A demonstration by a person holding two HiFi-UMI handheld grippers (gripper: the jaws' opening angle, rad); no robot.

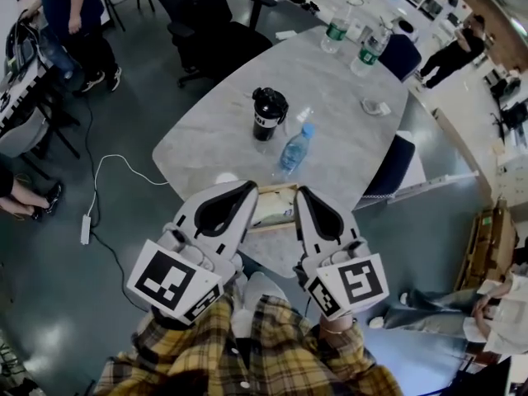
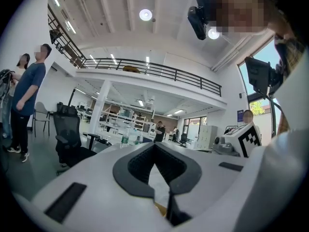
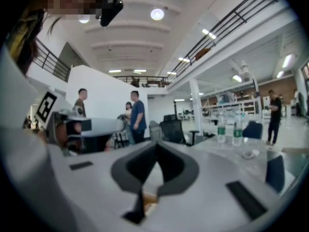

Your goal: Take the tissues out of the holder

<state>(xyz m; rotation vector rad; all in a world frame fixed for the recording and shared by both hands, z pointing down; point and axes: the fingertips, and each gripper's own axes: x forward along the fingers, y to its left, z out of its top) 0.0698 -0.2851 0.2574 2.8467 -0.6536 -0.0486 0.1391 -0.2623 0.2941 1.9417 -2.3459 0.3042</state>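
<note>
A wooden tissue holder (image 1: 280,191) with white tissues (image 1: 268,209) in it stands at the near edge of the grey table (image 1: 346,130), between my two grippers. My left gripper (image 1: 245,188) is just left of the holder, its jaws shut with nothing between them. My right gripper (image 1: 303,193) hangs just right of it, also shut and empty. In the left gripper view the left gripper (image 2: 154,146) shows closed tips, with white tissue (image 2: 158,180) seen through the gap behind them. The right gripper (image 3: 157,145) shows a sliver of the wooden holder (image 3: 147,200) through its gap.
A black tumbler (image 1: 268,112) and a blue water bottle (image 1: 294,149) stand mid-table. Two green-labelled bottles (image 1: 334,31) are at the far end. Blue chairs (image 1: 390,167) and a black office chair (image 1: 206,31) ring the table. A cable and power strip (image 1: 86,228) lie on the floor. People stand around.
</note>
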